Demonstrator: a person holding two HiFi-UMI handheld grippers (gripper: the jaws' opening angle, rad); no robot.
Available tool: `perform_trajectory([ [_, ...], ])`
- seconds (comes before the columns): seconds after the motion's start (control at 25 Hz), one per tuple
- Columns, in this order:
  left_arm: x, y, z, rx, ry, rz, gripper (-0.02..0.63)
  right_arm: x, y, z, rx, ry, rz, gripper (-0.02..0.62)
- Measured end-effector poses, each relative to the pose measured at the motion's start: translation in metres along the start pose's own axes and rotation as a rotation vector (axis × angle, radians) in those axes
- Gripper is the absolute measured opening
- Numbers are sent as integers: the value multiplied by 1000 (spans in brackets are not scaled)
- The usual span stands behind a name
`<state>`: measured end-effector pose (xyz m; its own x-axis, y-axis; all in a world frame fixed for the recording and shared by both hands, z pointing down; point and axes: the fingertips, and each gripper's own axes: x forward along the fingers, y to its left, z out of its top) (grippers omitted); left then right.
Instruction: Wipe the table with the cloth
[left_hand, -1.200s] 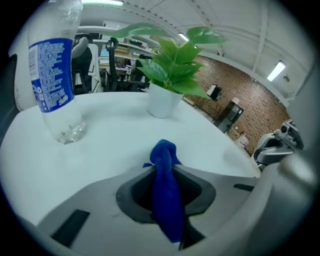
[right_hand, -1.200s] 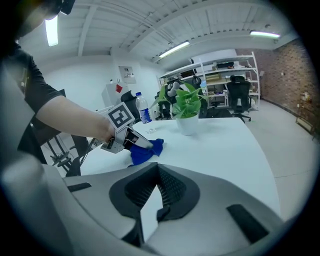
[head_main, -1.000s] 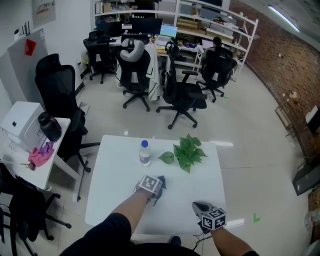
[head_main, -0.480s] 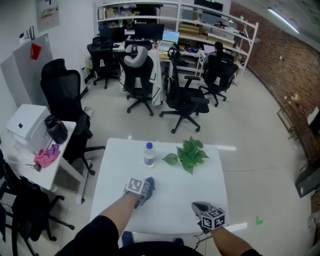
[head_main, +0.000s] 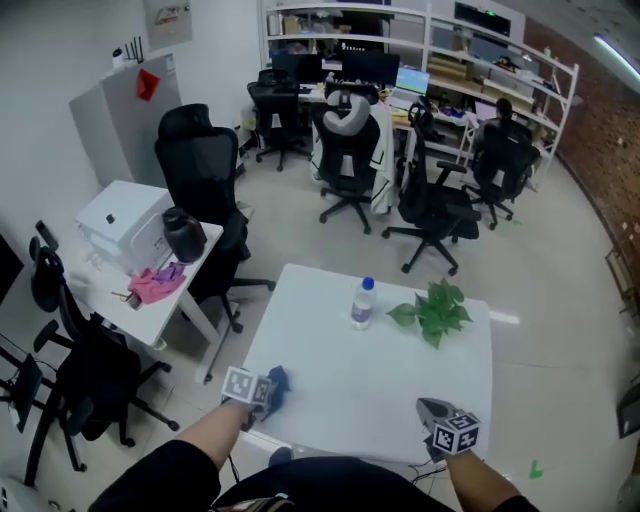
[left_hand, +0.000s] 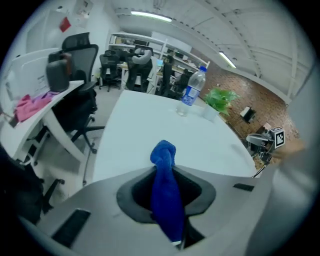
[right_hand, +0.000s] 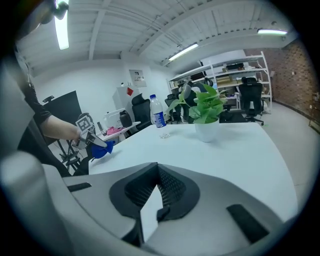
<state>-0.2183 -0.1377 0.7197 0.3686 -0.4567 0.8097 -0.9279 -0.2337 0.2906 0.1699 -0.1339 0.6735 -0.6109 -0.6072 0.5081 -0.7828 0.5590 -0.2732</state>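
A blue cloth (head_main: 277, 381) is bunched at the near-left corner of the white table (head_main: 372, 378), and my left gripper (head_main: 252, 388) is shut on it. In the left gripper view the cloth (left_hand: 165, 187) stands pinched between the jaws, its tip poking out over the table (left_hand: 150, 117). My right gripper (head_main: 440, 418) rests near the table's front right edge. In the right gripper view its jaws (right_hand: 157, 172) are closed with nothing in them. That view also shows the left gripper (right_hand: 89, 134) with the cloth (right_hand: 103, 148) at the far left.
A water bottle (head_main: 363, 303) and a small potted plant (head_main: 436, 311) stand at the table's far side. At the left is a side table (head_main: 95, 292) with a pink rag (head_main: 155, 283), a black jug and a white box. Office chairs (head_main: 205, 180) stand beyond.
My left gripper has dragged the blue cloth from the table's near middle leftward to the near-left corner. The head view has swung left. The right gripper has stayed put.
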Motion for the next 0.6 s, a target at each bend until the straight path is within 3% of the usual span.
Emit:
perform_trajectory([
  [0.28, -44, 74, -80, -166, 25, 144, 67, 12, 3, -7, -22, 45, 19, 12],
  [0.6, -27, 88, -91, -91, 43, 171, 68, 21, 11, -3, -58, 88, 25, 12],
])
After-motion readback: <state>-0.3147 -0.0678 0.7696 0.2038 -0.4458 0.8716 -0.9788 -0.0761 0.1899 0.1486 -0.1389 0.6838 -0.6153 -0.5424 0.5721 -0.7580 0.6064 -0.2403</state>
